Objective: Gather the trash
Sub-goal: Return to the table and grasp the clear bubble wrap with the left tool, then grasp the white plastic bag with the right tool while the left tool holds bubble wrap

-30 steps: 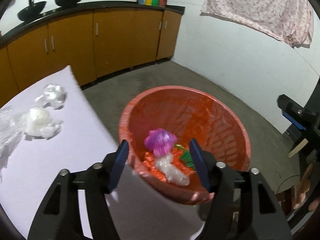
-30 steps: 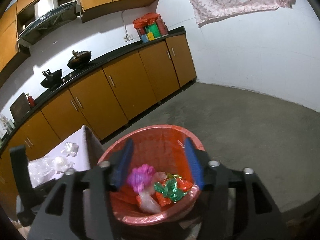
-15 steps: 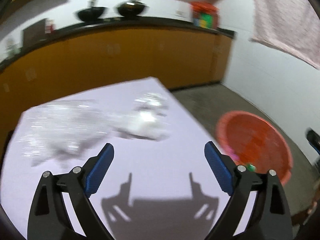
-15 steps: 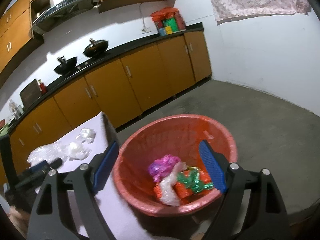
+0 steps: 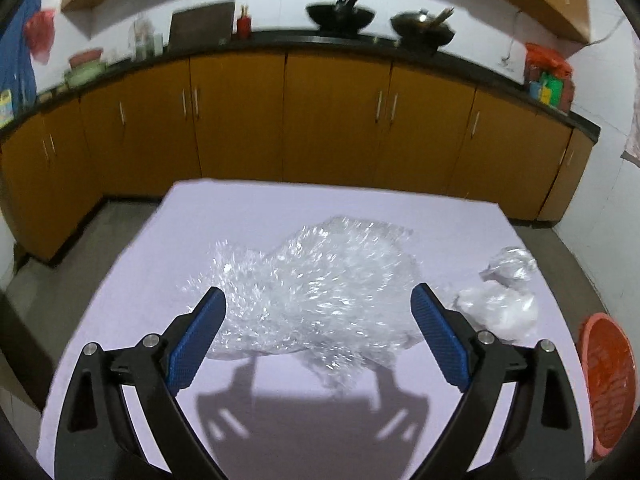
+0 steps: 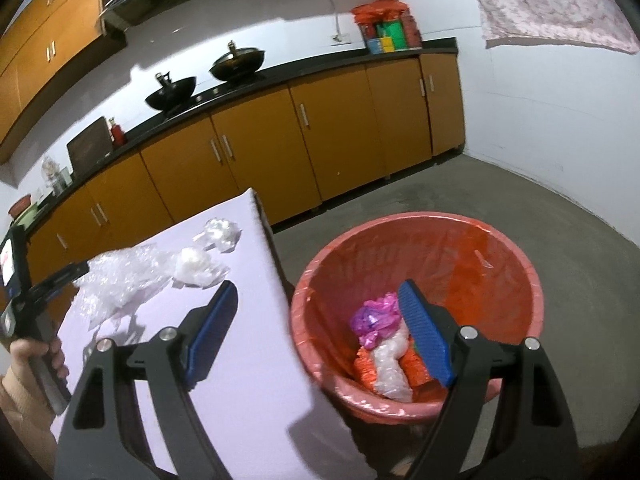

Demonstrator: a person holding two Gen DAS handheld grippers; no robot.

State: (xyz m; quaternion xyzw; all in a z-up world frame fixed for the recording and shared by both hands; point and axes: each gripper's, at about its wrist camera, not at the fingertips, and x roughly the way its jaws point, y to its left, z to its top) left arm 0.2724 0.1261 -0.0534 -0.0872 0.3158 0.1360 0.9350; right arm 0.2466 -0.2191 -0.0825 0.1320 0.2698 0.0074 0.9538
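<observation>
Currently left gripper (image 5: 318, 336) is spread wide and empty, hanging over the table (image 5: 280, 216) with the bubble wrap (image 5: 320, 284) lying just ahead between its fingers, pads not touching it. A white wad (image 5: 500, 312) sits just right of the wrap, and a clear wad (image 5: 510, 266) lies just behind that, near the table's right edge. Right gripper (image 6: 316, 328) is also wide apart and holds nothing; its left finger is over the table edge, its right finger over the bin (image 6: 500, 248). The bin stands on the floor just beside the table, red liner in it, with a purple bag (image 6: 374, 318), a clear bag (image 6: 388, 368) and orange wrappers (image 6: 366, 368) at the bottom. A hand (image 6: 36, 356) grips the left tool's handle.
</observation>
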